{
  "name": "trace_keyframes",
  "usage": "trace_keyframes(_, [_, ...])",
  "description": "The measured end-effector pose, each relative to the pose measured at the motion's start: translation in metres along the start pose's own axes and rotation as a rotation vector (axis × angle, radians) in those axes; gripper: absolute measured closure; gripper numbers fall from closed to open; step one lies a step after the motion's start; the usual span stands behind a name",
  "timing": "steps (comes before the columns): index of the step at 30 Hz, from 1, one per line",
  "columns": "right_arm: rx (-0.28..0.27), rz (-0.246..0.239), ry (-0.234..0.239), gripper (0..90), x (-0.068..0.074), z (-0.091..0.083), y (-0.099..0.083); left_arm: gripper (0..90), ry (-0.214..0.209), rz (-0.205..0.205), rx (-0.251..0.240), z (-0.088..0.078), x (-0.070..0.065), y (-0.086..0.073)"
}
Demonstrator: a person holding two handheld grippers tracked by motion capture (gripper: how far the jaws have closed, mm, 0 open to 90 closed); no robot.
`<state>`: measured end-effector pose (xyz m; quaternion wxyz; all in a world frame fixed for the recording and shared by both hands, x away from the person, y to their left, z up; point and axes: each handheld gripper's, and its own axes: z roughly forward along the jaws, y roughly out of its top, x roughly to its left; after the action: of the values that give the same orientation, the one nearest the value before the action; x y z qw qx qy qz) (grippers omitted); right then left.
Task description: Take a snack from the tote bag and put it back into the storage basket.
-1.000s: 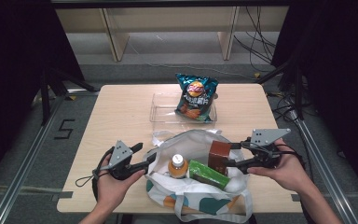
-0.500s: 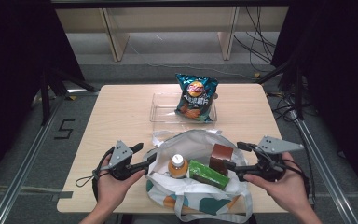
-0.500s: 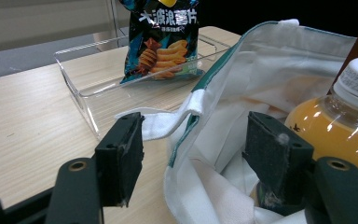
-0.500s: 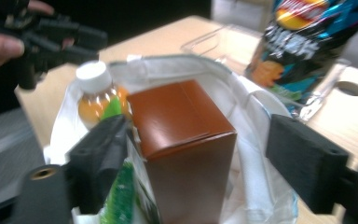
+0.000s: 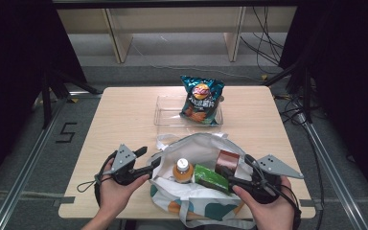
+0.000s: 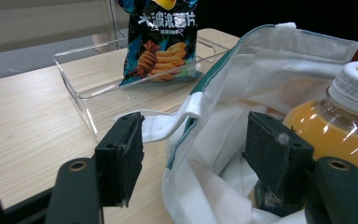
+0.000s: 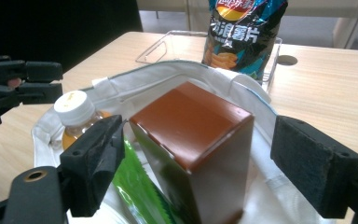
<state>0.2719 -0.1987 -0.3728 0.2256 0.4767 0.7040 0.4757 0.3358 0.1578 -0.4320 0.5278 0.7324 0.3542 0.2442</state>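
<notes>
A person at a light wooden table (image 5: 124, 120) holds a two-jaw gripper in each hand, both reaching into a white cloth tote bag (image 5: 199, 143) with teal and orange patches that lies at the near edge.

The left gripper (image 5: 154, 164) stands with its jaws wide apart, straddling the bag's left rim. In the left gripper view the white rim (image 6: 191, 105) runs between the pads; a corner of cloth lies right at the left pad, but whether it is pinched cannot be told. Just beyond its right pad stands an orange juice bottle (image 6: 340, 126) with a white cap.

The right gripper (image 5: 230, 175) sits at the bag's right side, and its jaws have just been opening. They now stand wide, with a brown carton (image 7: 200, 140) upright between them; neither pad touches it. Down beside its left pad lies a green packet (image 7: 135, 186), and the bottle is farther left in the bag.

Beyond both grippers, well apart from the bag, a clear plastic tray (image 5: 167, 112) holds an upright blue bag of crisps (image 5: 201, 98).
</notes>
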Motion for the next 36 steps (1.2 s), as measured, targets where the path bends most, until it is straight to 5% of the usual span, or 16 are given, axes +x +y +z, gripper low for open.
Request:
trace_keyframes(4, [0.02, -0.014, -0.006, 17.5, 0.008, 0.008, -0.003, 36.5, 0.001, -0.003, -0.003, 0.0, 0.0, 0.0])
trace_keyframes(7, [0.038, 0.022, -0.021, 16.6, 0.012, 0.013, -0.006, 36.5, 0.001, 0.005, -0.001, -0.001, 0.001, 0.0])
trace_keyframes(16, [0.046, -0.033, -0.057, 15.1, 0.011, 0.027, -0.003, 36.5, 0.002, -0.002, 0.004, 0.0, 0.001, 0.0])
trace_keyframes(17, [0.054, 0.007, -0.056, 15.1, 0.014, 0.027, -0.003, 36.4, 0.002, -0.004, 0.004, 0.0, 0.001, 0.0])
trace_keyframes(18, [0.042, -0.022, -0.053, 15.1, 0.011, 0.03, -0.002, 36.4, 0.001, -0.003, 0.005, 0.0, 0.001, -0.001])
trace_keyframes(19, [0.045, 0.007, -0.062, 15.1, 0.013, 0.03, -0.002, 36.4, 0.0, -0.005, 0.006, 0.0, 0.001, -0.001])
trace_keyframes(20, [0.03, -0.023, -0.062, 15.1, 0.01, 0.031, -0.001, 36.4, 0.001, -0.007, 0.007, 0.0, 0.001, -0.001])
trace_keyframes(21, [0.043, 0.006, -0.075, 15.1, 0.013, 0.031, 0.0, 36.4, 0.001, -0.008, 0.007, 0.0, 0.001, -0.001])
trace_keyframes(23, [0.037, -0.027, -0.088, 15.3, 0.011, 0.034, 0.0, 36.4, 0.0, -0.016, 0.008, 0.0, 0.001, -0.001])
trace_keyframes(36, [0.046, -0.024, -0.108, 16.9, 0.01, 0.043, -0.005, 36.2, -0.012, -0.026, 0.005, 0.001, 0.001, -0.002])
